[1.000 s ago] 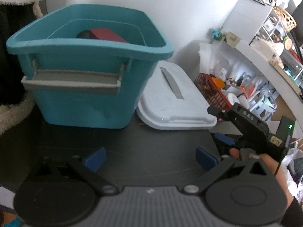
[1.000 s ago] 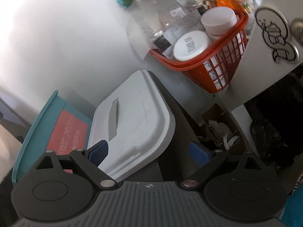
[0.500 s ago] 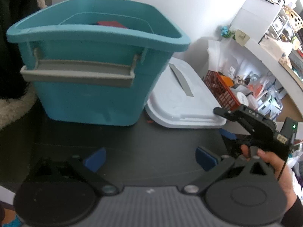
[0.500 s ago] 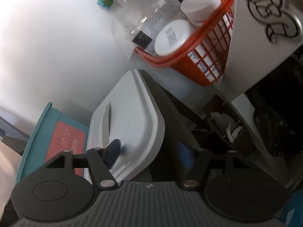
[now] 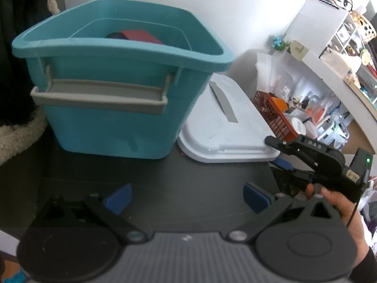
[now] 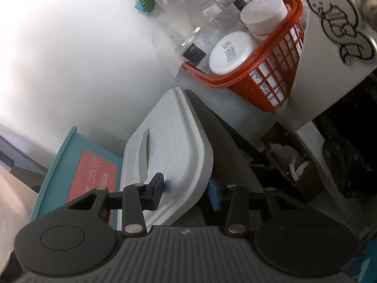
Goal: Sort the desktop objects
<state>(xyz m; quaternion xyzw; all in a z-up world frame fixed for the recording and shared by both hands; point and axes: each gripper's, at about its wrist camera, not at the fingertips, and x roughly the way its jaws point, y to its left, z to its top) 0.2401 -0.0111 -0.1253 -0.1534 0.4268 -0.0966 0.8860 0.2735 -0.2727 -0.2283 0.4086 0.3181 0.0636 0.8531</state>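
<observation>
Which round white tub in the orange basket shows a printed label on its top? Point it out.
The lower, nearer flat white plastic tub, with black print on its top. The taller pale pink-white round tub behind it in the orange plastic basket has a plain top.

The left hand-held gripper (image 5: pixel 186 198) points steeply downward with its blue pads (image 5: pixel 117 199) set wide apart and nothing between them. The right hand-held gripper (image 6: pixel 186 188) is tilted downward more gently, and its jaws are closing on the edge of a white lid (image 6: pixel 174 141), one pad above and one below (whether they already press on it is unclear). The person's right hand (image 5: pixel 339 208) wraps the gripper's handle, a dark sleeve at the wrist.
</observation>
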